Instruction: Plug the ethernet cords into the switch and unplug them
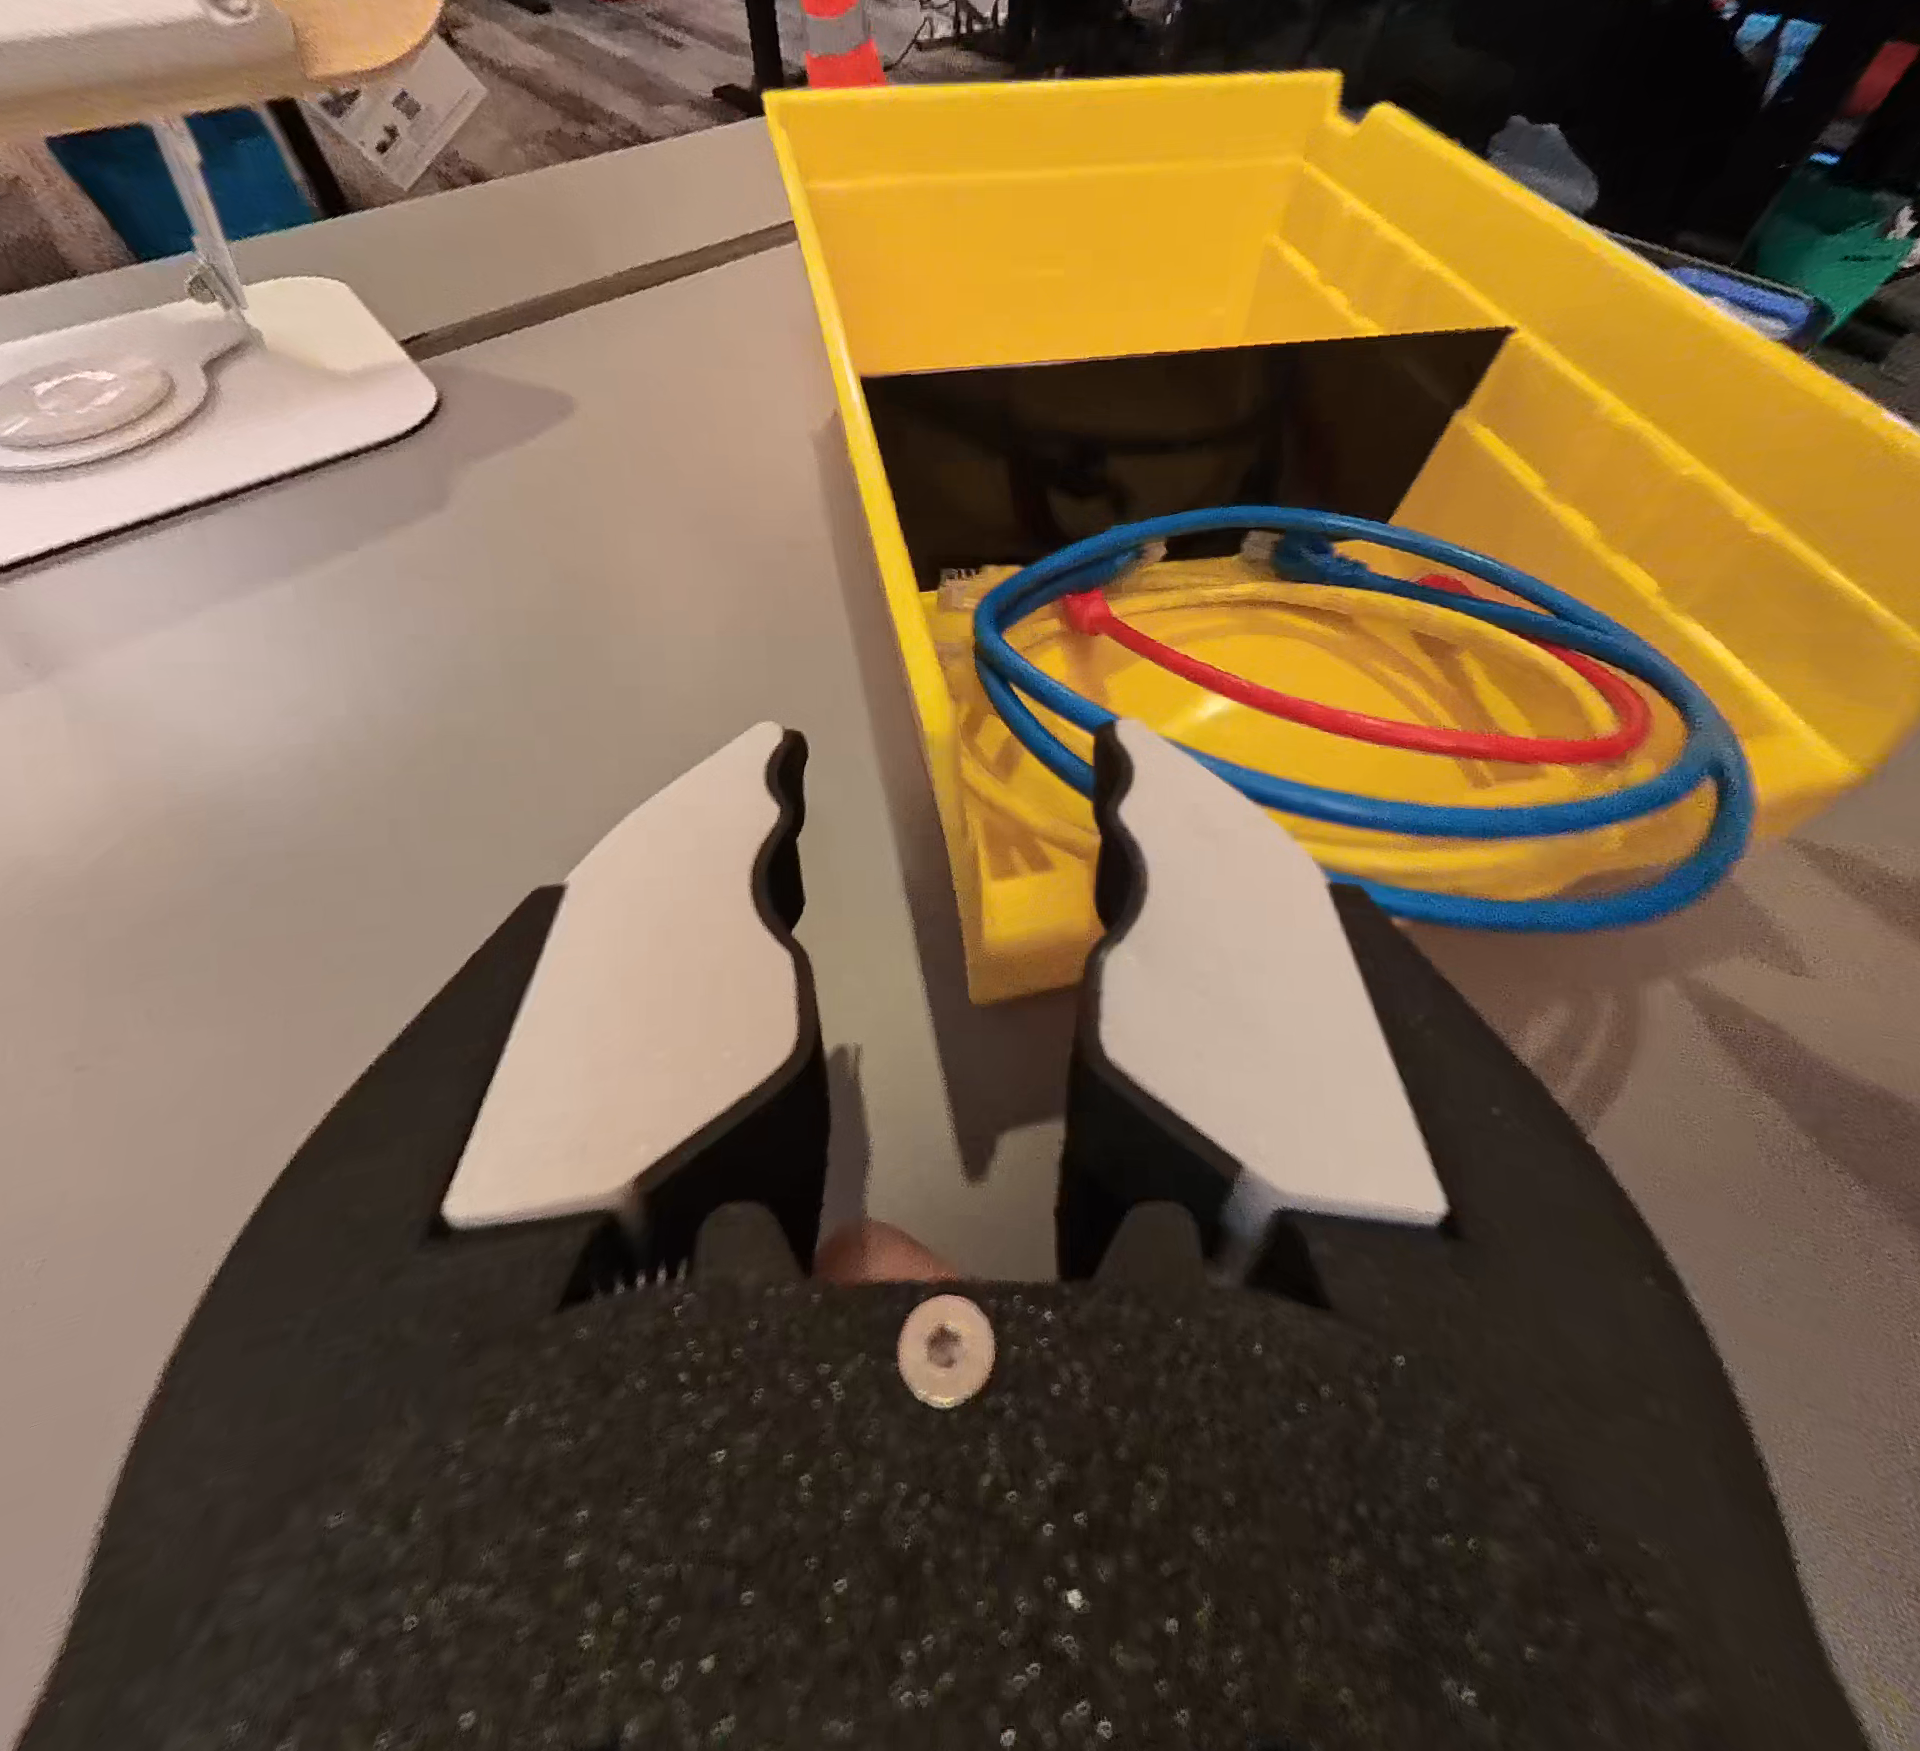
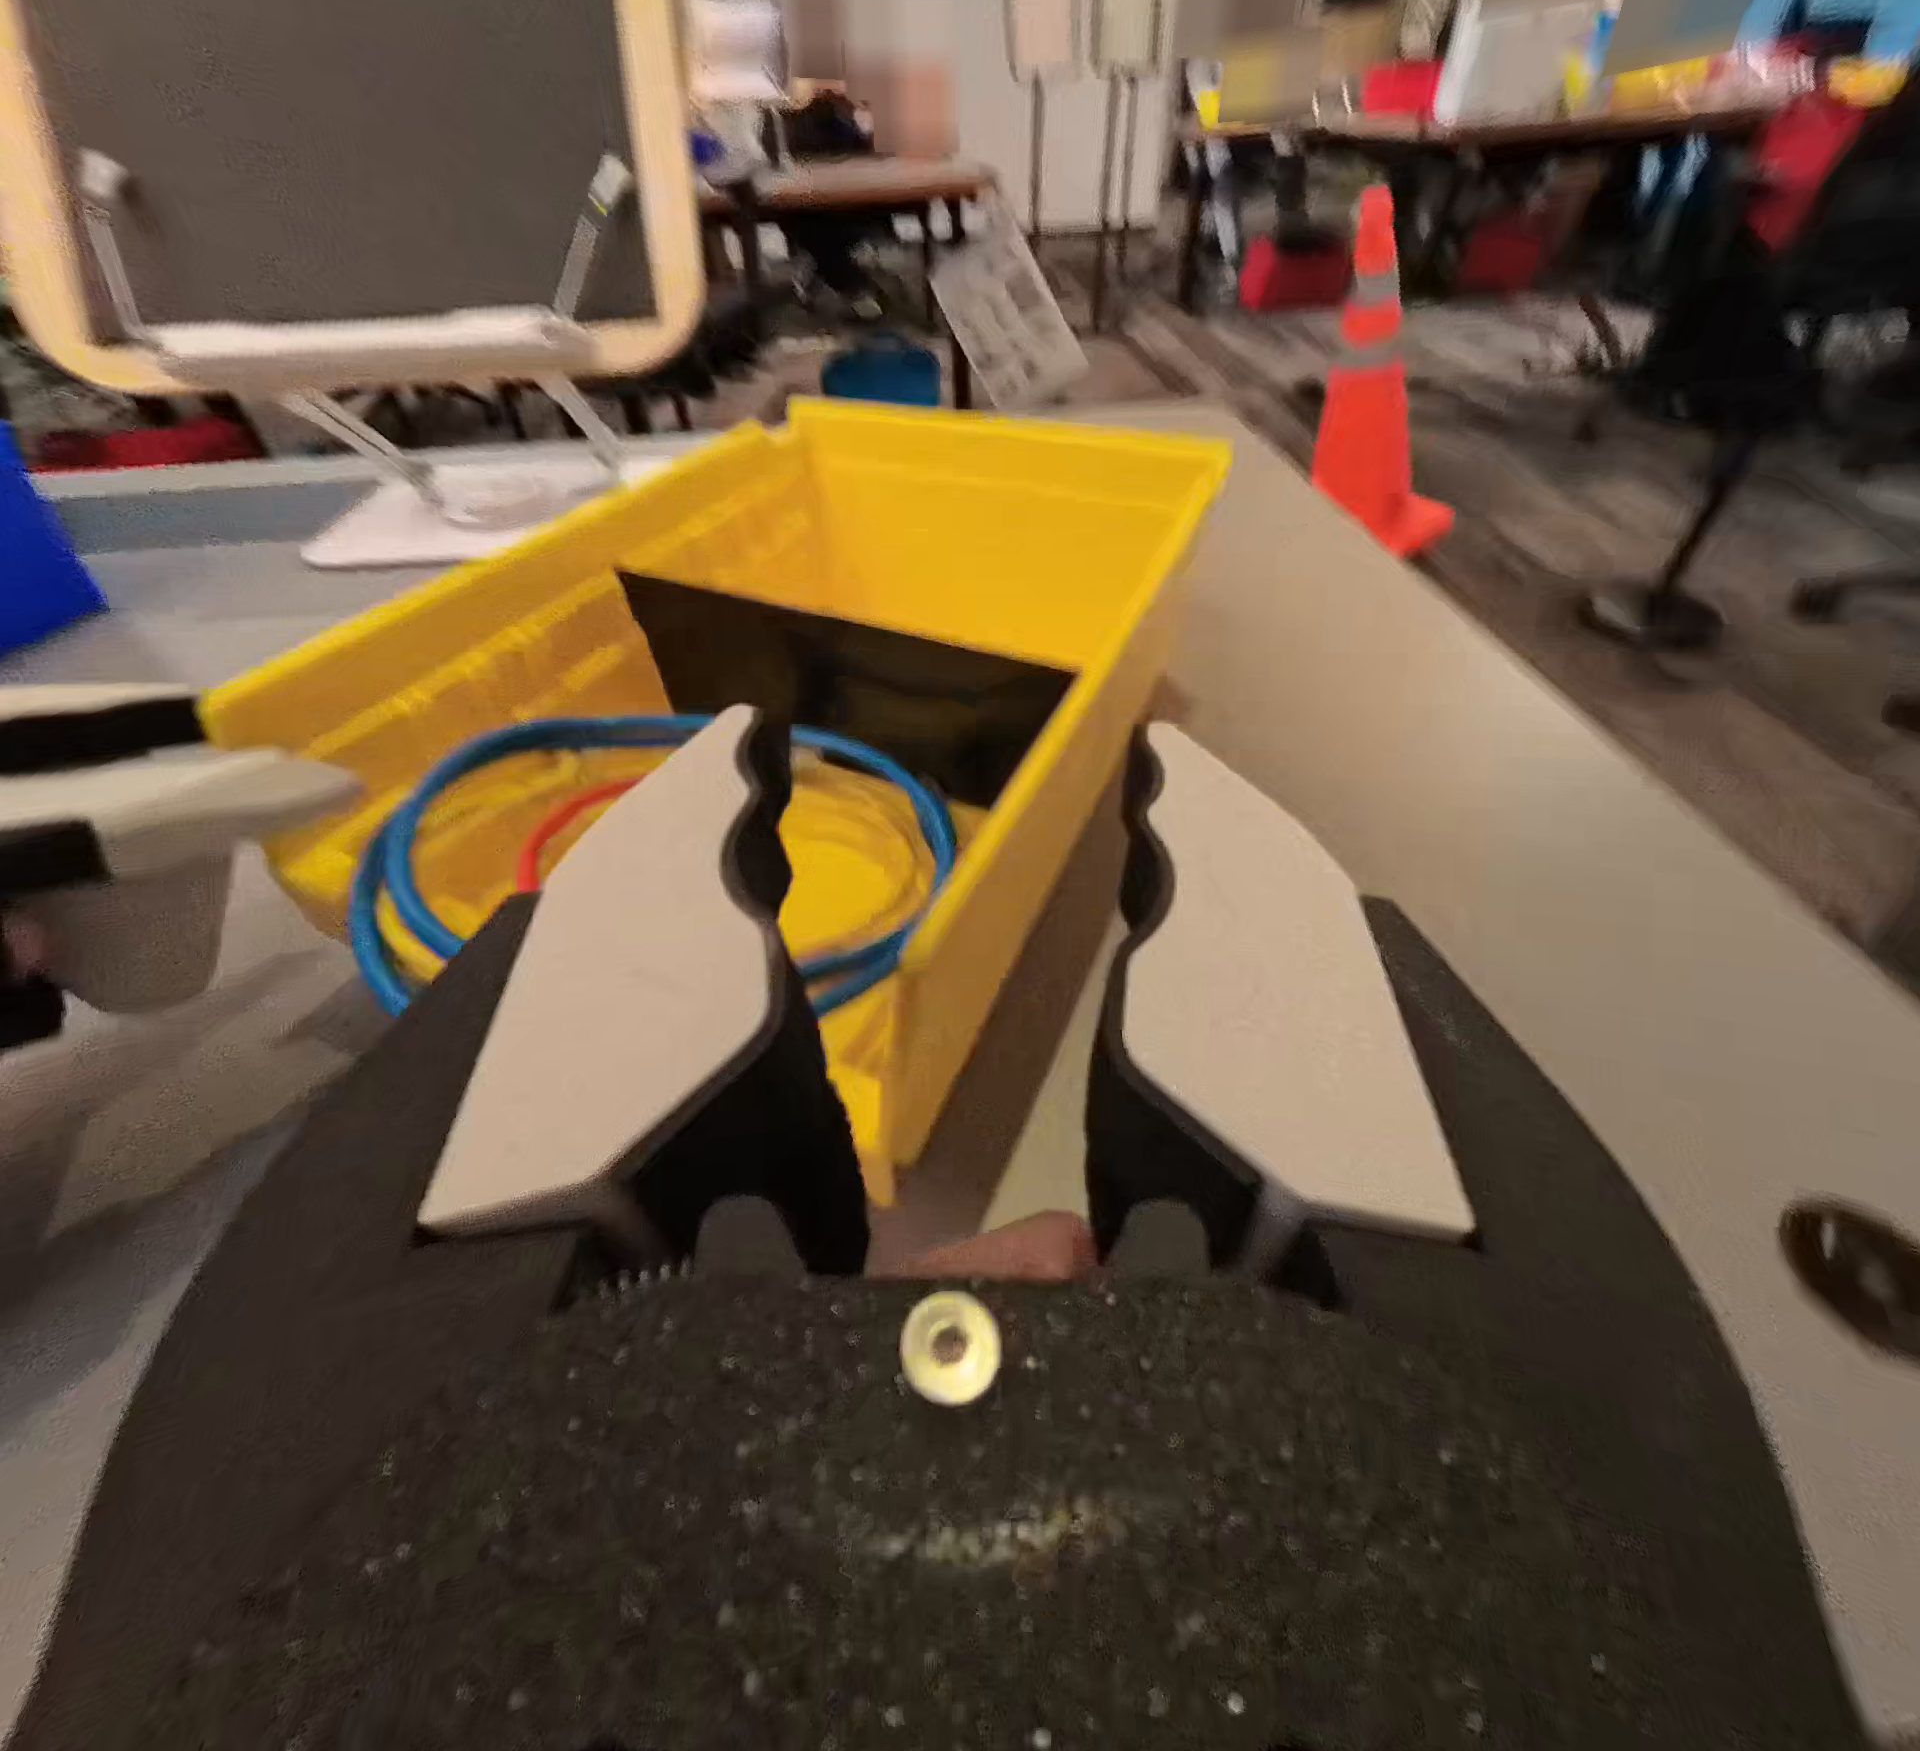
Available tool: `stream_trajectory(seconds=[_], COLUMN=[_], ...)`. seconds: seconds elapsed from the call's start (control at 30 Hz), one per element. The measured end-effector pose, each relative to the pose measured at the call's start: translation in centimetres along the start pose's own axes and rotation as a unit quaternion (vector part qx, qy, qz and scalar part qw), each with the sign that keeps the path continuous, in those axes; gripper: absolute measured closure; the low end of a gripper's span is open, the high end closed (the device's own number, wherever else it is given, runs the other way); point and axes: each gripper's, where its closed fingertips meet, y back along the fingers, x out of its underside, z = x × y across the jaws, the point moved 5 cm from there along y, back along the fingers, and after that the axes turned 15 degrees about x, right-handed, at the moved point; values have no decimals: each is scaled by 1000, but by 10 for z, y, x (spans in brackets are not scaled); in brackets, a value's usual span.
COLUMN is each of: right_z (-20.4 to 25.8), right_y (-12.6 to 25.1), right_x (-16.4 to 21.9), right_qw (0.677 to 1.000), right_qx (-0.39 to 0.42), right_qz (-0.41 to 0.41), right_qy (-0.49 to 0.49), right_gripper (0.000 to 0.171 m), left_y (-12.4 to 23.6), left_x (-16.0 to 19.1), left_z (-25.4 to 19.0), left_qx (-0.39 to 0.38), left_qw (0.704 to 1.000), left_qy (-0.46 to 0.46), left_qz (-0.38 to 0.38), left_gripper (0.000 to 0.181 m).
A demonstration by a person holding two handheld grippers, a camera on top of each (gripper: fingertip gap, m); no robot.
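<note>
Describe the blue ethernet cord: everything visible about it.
The blue ethernet cord is a thin, round, glossy cable wound into a loose oval coil of about two loops. It lies in the front of the yellow bin, on top of coiled yellow cords and around a red cord. One loop overhangs the bin's low front edge. Neither tool touches it.

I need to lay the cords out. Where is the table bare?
Bare table lies between the white stand base and the yellow bin, and right of the bin. The bin's front section is crowded with coiled blue cord, red cord.
</note>
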Motion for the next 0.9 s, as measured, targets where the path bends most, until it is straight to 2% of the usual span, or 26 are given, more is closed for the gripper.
stream_trajectory(seconds=[0.1,0.13,0.17,0.2,0.27,0.33,0.47,0.73,0.9], right_z=[6,7,5,9,11,15,41,159,214], right_y=[-3,-5,-8,-9,-12,-11,-6,-6,-16], right_x=[36,45,51,53,51,48,44,40,52], right_qw=[997,995,992,990,988,986,990,994,988], right_qx=[24,43,67,64,91,118,78,-43,-104], right_qz=[70,89,106,121,127,116,115,91,102], right_qy=[-8,-6,-7,-13,-17,26,5,39,60], right_gripper=[119,128,146,157,164,167,167,167,165], left_y=[-10,-13,-15,-16,-15,-6,34,139,167], left_x=[1,3,5,5,4,2,4,34,60], left_z=[8,8,6,5,3,-1,7,68,105], left_qx=[-1,7,27,23,-5,-33,-83,-204,-217], left_qw=[1000,999,998,998,998,998,996,979,974], left_qy=[19,27,30,32,3,-27,-33,14,67], left_qz=[19,29,41,43,60,43,11,-12,-8], left_gripper=[148,164,173,174,176,176,177,177,176])
